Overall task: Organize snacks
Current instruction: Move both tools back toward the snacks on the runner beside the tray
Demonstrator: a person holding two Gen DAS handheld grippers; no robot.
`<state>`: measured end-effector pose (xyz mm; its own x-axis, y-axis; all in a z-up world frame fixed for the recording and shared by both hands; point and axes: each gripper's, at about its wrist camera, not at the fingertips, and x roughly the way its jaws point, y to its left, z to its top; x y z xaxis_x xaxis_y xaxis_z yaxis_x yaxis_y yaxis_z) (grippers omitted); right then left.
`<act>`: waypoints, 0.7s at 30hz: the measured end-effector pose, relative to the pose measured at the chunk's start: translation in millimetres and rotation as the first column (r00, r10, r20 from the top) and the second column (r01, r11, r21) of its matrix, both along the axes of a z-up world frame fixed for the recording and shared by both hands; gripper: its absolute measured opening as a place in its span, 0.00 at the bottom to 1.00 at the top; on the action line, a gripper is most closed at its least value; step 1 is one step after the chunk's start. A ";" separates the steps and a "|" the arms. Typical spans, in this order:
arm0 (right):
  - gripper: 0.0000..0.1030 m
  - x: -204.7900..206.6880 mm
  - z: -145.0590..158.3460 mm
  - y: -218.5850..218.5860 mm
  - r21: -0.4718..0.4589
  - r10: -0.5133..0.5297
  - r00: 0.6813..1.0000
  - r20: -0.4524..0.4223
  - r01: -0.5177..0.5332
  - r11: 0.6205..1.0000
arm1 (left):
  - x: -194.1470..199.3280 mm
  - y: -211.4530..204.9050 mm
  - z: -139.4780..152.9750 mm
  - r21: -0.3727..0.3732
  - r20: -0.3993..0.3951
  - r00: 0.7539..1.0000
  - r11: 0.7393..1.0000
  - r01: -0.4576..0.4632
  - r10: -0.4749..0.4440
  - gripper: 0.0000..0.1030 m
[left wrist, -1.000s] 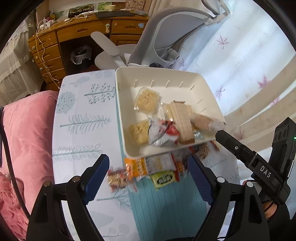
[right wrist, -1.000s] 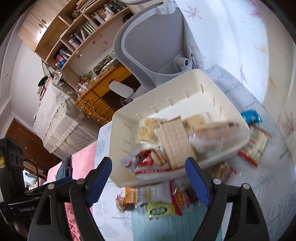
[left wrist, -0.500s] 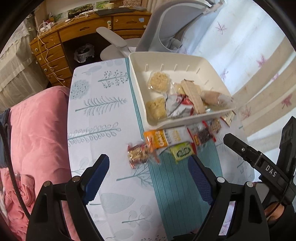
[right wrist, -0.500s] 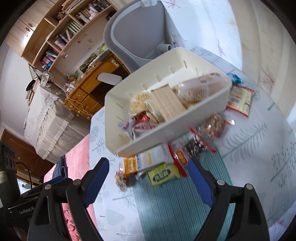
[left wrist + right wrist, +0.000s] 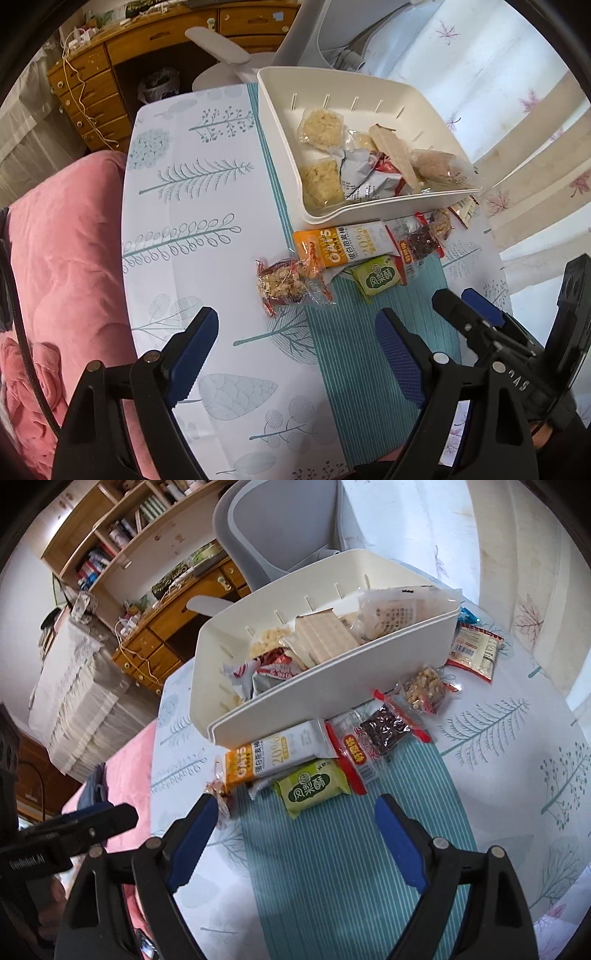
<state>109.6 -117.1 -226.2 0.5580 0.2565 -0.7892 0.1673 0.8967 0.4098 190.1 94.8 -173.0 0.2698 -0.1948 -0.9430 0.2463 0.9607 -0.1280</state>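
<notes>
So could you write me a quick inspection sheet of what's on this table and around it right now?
Surface: white tablecloth printed with teal trees, with a teal striped centre band.
Job's things: cream plastic bin holding several snack packets; more packets lie outside its near wall, among them an orange-and-white oat bar, a green pastry packet and a clear packet of nut brittle.
Clutter: nothing seen.
Grippers: left gripper and right gripper both open, empty, above the cloth near the loose packets.
Cables: white cords over the wooden desk.
Surroundings: grey office chair, bookshelf, pink bedding.
</notes>
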 end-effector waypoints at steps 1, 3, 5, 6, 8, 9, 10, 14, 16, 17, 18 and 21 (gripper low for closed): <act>0.85 1.0 -2.4 1.2 -0.009 0.008 1.000 0.002 -0.008 1.000 | 2.0 -0.2 -2.9 0.000 -0.007 1.000 1.000 -0.003 0.003 0.83; 0.85 3.7 -8.6 3.4 -0.021 0.028 1.000 0.003 -0.028 0.999 | 7.1 -0.3 -10.6 0.000 -0.035 0.999 1.000 -0.017 0.017 0.83; 0.85 6.5 -14.1 5.3 -0.027 0.042 0.999 -0.002 -0.042 0.999 | 11.8 0.9 -18.9 -0.008 -0.070 0.997 0.999 -0.036 0.035 0.83; 0.85 7.8 -17.1 6.4 -0.027 0.052 0.999 0.003 -0.052 0.998 | 14.4 1.0 -23.8 -0.014 -0.086 0.995 0.999 -0.042 0.041 0.83; 0.85 9.8 -20.1 8.6 -0.027 0.072 0.997 0.013 -0.072 0.997 | 18.7 0.3 -32.1 -0.013 -0.106 0.993 0.999 -0.052 0.050 0.83; 0.85 11.2 -22.0 10.0 -0.025 0.085 0.996 0.021 -0.085 0.996 | 21.1 0.3 -36.4 -0.009 -0.118 0.991 0.998 -0.062 0.061 0.83; 0.85 13.0 -23.3 11.0 -0.024 0.095 0.995 0.024 -0.094 0.995 | 23.3 0.4 -40.3 -0.007 -0.129 0.989 0.997 -0.073 0.071 0.83; 0.84 21.3 -31.7 18.6 -0.064 0.141 0.989 0.033 -0.139 0.988 | 31.5 4.6 -58.7 -0.012 -0.177 0.977 0.992 -0.124 0.120 0.83; 0.83 24.0 -36.0 22.1 -0.094 0.156 0.987 0.031 -0.152 0.984 | 34.1 6.4 -67.0 -0.017 -0.197 0.971 0.990 -0.143 0.136 0.83; 0.83 25.9 -38.3 23.6 -0.106 0.165 0.986 0.030 -0.161 0.981 | 35.3 7.0 -70.7 -0.021 -0.204 0.969 0.989 -0.149 0.142 0.83; 0.82 27.6 -41.5 25.3 -0.120 0.175 0.984 0.028 -0.170 0.978 | 36.5 7.5 -74.3 -0.028 -0.209 0.967 0.988 -0.154 0.145 0.83; 0.81 31.9 -49.9 30.9 -0.164 0.203 0.979 0.016 -0.198 0.966 | 40.6 7.7 -82.8 -0.040 -0.220 0.963 0.985 -0.167 0.154 0.83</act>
<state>141.5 -86.2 -276.1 0.5338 0.2372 -0.8117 -0.0336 0.9651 0.2599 230.7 102.5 -255.8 0.0941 -0.2214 -0.9706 0.0502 0.9748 -0.2175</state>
